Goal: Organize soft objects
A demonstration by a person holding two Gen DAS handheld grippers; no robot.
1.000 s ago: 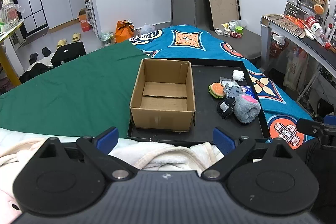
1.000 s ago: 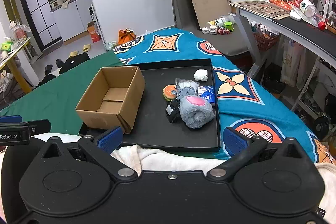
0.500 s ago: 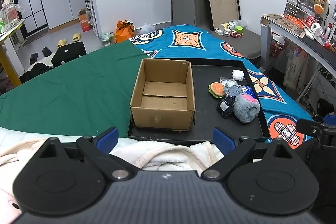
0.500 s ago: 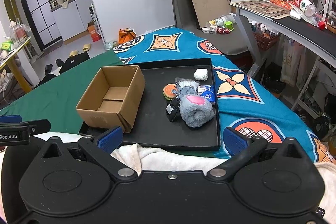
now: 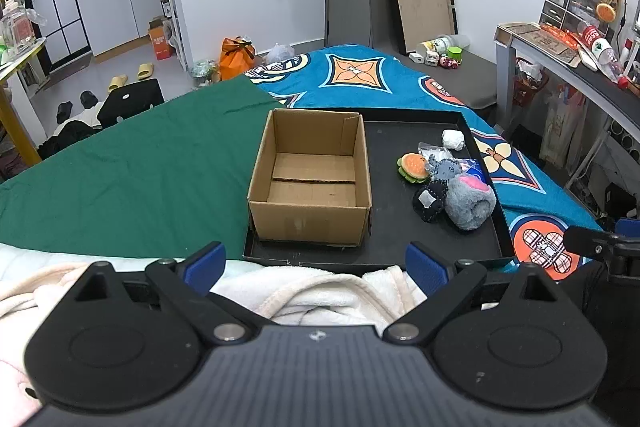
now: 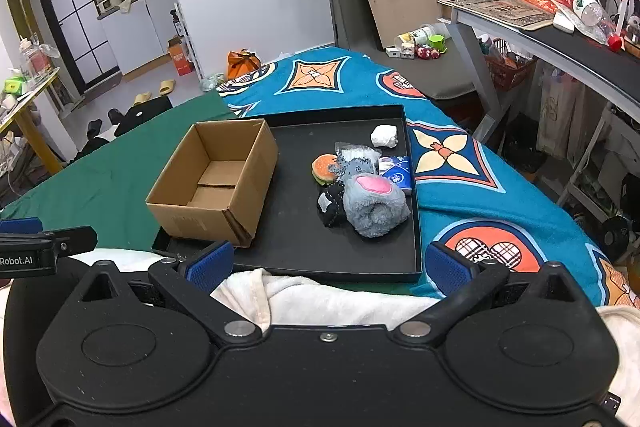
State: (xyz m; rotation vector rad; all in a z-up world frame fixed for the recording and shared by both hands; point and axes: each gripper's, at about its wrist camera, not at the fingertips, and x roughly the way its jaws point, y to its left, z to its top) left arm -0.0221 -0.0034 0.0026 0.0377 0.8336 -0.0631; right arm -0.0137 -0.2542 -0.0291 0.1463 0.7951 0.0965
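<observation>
A shallow black rectangular tray (image 5: pixel 440 251) lies on a bed covered with a green sheet (image 5: pixel 140 167) and a blue patterned blanket (image 5: pixel 360 83). In the left part of the tray stands an open brown cardboard box (image 5: pixel 310 183), with nothing inside it. To the right of the box, apart from it, the soft objects lie together in a small heap: a grey fluffy plush slipper with a pink patch (image 6: pixel 376 205), a dark blue fabric pouch with a white label (image 6: pixel 331 203) touching it on the left, a small burger-shaped plush toy (image 6: pixel 323 167), a grey stuffed animal in a clear plastic bag (image 6: pixel 356 161), a blue tissue packet (image 6: pixel 396 173) and a white crumpled ball (image 6: pixel 384 136) nearer the far edge.

The left gripper (image 5: pixel 316 263) hovers over a white fluffy towel (image 5: pixel 320 295) at the near edge of the tray; its jaws are wide apart and hold nothing. The right gripper (image 6: pixel 328 265) hovers beside it over the same towel, its jaws also wide apart and empty
</observation>
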